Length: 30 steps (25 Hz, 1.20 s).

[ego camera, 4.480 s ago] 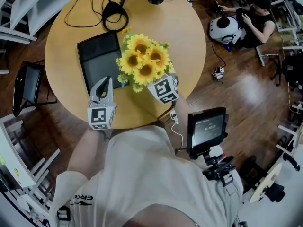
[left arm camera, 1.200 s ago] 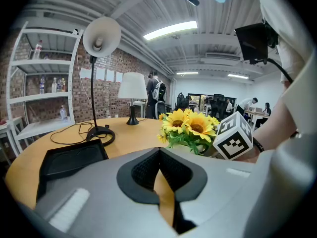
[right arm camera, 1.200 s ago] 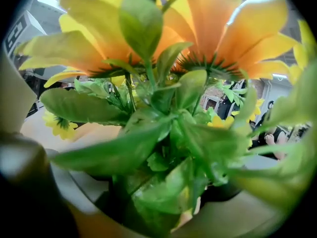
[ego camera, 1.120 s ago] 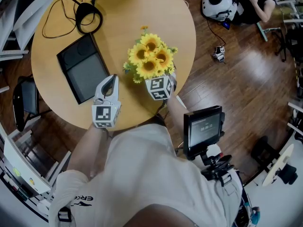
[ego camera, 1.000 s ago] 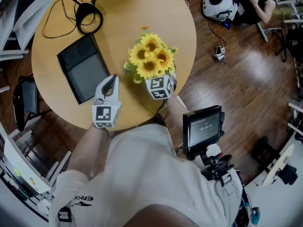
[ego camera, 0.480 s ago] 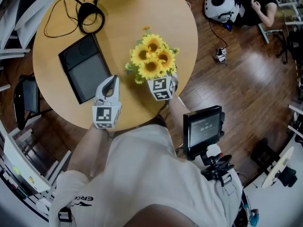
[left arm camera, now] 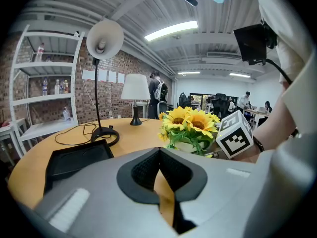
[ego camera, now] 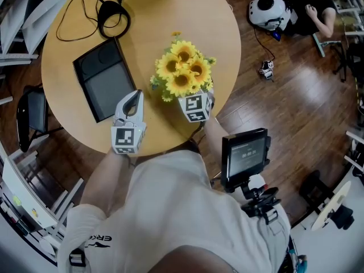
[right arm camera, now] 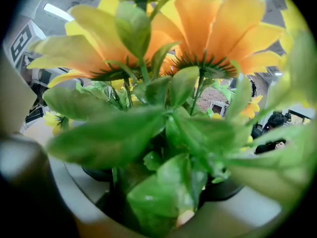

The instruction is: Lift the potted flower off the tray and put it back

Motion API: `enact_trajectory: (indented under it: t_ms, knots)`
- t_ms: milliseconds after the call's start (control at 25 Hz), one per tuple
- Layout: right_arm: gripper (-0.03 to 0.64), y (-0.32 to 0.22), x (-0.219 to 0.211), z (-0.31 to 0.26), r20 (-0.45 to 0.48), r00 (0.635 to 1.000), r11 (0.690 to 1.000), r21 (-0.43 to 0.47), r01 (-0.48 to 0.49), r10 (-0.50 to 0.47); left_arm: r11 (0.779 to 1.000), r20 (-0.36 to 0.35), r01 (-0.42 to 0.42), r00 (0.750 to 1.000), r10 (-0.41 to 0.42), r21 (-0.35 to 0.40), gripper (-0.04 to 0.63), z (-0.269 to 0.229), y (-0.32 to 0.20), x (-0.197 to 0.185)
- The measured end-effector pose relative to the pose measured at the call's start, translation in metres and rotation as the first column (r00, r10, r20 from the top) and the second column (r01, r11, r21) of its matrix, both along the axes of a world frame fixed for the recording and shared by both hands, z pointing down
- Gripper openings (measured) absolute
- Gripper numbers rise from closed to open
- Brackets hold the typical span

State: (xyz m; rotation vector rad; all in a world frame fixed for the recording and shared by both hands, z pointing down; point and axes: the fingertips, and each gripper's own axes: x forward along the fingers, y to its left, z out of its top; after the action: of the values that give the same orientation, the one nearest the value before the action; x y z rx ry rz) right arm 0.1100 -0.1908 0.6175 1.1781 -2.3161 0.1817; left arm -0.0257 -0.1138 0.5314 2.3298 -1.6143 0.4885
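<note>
1. The flower (ego camera: 182,70) stands in its white pot (left arm camera: 185,146) over the table (ego camera: 170,16), near the edge by the person. It is off the tray (ego camera: 105,78), with bare wood between them. No view shows if the pot touches the table
2. The right claw (ego camera: 195,99) is pressed up to the pot, under the leaves. Its own view is full of leaves and pot rim, so it looks closed on the pot
3. The step now seems to be taking the flower back to the tray. To do it well, the claw should hold tight, keep the pot straight up, and go slowly to the left so the tall flower does not tip
4. The pot should come down flat inside the tray's rim. Only then should the claw let go
5. The left claw (ego camera: 132,98) is closed and holds nothing. It is just beside the tray, between tray and flower, so it may need to move out of the way
</note>
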Motion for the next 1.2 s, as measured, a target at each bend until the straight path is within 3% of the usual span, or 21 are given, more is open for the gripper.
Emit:
enact_trajectory:
  t_ms: [400, 720, 1200]
  knots:
    - [0.534, -0.008, -0.034, -0.036, 0.042, 0.996, 0.995, 0.075, 0.071, -0.075, 0.998, 0.002, 0.046, 0.999, -0.046, 0.037, 0.002, -0.011, 0.003, -0.021]
    - [0.534, -0.004, -0.057, -0.070, 0.048, 0.985, 0.980, 0.119, 0.160, -0.167, 0.988, -0.005, 0.135, 0.991, -0.135, 0.079, 0.002, -0.029, 0.009, -0.046]
    - [0.534, 0.026, -0.145, -0.105, 0.044, 0.920, 0.913, 0.147, 0.380, -0.390, 0.942, -0.026, 0.308, 0.951, -0.307, 0.134, 0.002, -0.057, 0.044, -0.115]
